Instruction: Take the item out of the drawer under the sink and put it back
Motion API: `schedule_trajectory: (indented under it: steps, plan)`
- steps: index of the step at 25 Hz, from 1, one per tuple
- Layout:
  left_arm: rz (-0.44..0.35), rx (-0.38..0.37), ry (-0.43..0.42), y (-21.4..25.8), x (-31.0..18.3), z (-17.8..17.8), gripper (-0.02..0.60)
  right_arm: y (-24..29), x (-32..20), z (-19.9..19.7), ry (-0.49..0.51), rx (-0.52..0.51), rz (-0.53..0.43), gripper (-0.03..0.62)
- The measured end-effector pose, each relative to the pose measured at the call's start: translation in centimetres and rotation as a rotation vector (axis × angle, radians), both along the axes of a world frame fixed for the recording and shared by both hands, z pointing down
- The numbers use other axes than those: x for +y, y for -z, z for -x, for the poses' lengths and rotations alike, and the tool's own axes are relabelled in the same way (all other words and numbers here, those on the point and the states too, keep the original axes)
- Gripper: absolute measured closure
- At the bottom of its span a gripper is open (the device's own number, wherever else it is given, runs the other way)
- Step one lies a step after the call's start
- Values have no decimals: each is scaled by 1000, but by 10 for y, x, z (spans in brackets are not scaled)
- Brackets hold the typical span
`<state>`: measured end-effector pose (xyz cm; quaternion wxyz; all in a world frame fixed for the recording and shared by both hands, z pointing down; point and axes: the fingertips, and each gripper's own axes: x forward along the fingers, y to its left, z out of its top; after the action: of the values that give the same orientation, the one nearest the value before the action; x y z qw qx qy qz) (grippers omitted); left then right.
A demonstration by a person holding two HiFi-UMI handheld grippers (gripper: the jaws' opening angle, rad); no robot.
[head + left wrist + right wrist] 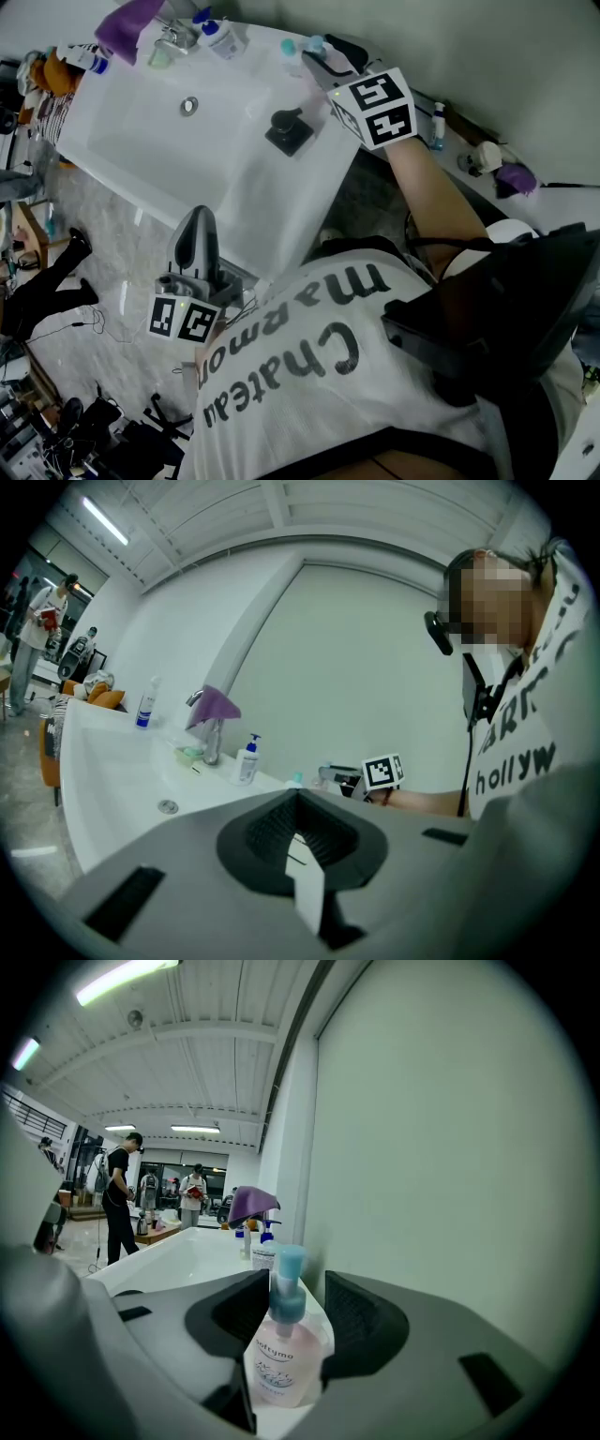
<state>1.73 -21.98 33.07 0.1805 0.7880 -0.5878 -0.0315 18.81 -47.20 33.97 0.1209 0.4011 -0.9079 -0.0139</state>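
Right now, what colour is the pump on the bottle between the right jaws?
Light blue; the pump shows best in the right gripper view.

Holding the left tongs (298, 797) low beside the body, pointing slightly downward, jaws pressing together. Stretching the bare right forearm (441, 192) forward, aiming the right tongs (326, 56) slightly downward too, jaws standing apart.
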Motion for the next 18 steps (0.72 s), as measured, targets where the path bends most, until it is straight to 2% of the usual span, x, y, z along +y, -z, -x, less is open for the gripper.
schedule_trajectory:
  steps: [10, 18]
  plan:
    - [2, -1, -3, -1, 1, -1, 574, -6, 2, 1, 20, -5, 35, 332]
    - [-9, -1, -6, 3, 4, 0, 574, -3, 12, 1, 30, 12, 32, 316]
